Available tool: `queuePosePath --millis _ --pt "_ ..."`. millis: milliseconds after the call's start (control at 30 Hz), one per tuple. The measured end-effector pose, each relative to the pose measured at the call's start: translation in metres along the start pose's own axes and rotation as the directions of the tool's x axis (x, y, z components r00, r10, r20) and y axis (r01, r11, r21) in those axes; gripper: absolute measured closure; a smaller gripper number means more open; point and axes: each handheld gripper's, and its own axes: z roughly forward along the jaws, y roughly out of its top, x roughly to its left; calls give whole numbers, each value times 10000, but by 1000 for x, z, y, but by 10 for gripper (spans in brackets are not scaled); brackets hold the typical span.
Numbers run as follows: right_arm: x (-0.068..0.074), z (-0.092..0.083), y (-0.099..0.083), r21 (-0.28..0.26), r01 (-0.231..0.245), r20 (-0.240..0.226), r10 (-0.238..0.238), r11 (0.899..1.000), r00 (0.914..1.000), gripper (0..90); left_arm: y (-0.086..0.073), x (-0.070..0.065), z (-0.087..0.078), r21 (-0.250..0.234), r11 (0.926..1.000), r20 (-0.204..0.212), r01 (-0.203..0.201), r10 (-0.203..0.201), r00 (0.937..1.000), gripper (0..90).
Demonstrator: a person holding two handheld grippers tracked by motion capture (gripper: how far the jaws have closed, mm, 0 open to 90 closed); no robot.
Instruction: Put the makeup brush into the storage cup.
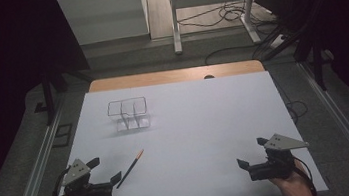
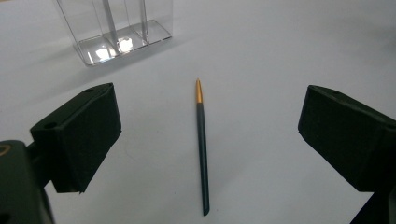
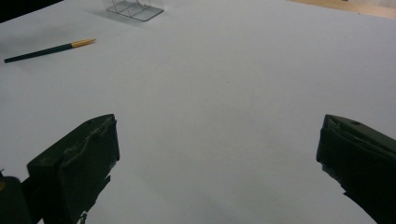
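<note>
The pen [image 1: 131,168] lies flat on the white table [image 1: 201,125], near the left side, just in front of the left gripper [image 1: 106,169]. It is thin and dark with a gold tip [image 2: 199,91]. The tip points far, toward the clear box [image 1: 129,114].

The pen looks light and stiff. It is smooth and round, so it may roll or slip. The best place to take it is the dark middle part, where it can balance.

The left gripper has its jaws wide apart, with nothing between them. The pen lies on the table past the gap between them. The right gripper [image 1: 252,154] is at the near right, well apart from the pen. Its jaws are wide too and hold nothing.

The clear box stands upright at the far left. It has walls inside that make small rooms. All the rooms look empty.
</note>
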Motion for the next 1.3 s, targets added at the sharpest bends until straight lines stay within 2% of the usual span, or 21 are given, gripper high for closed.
queuePosePath --millis 333,833,1000,1100,1300 --pt "2 2 1 115 264 141 -266 9996 9995 0 -2 1 -1 -19 10000 -185 -70 70 9998 42" --pt "2 4 0 224 216 194 -220 9995 9996 0 -1 1 -3 302 9995 -372 125 -113 9992 44" --pt "2 5 0 293 214 213 -220 9993 9995 0 0 2 -4 303 9989 -506 361 -345 9981 24" --pt "2 5 0 338 229 209 -236 9992 9995 0 0 3 -5 310 9987 -364 406 -395 9986 19" --pt "2 5 0 325 144 267 -153 9994 9995 0 3 0 -4 483 9984 -415 297 -277 9988 24"
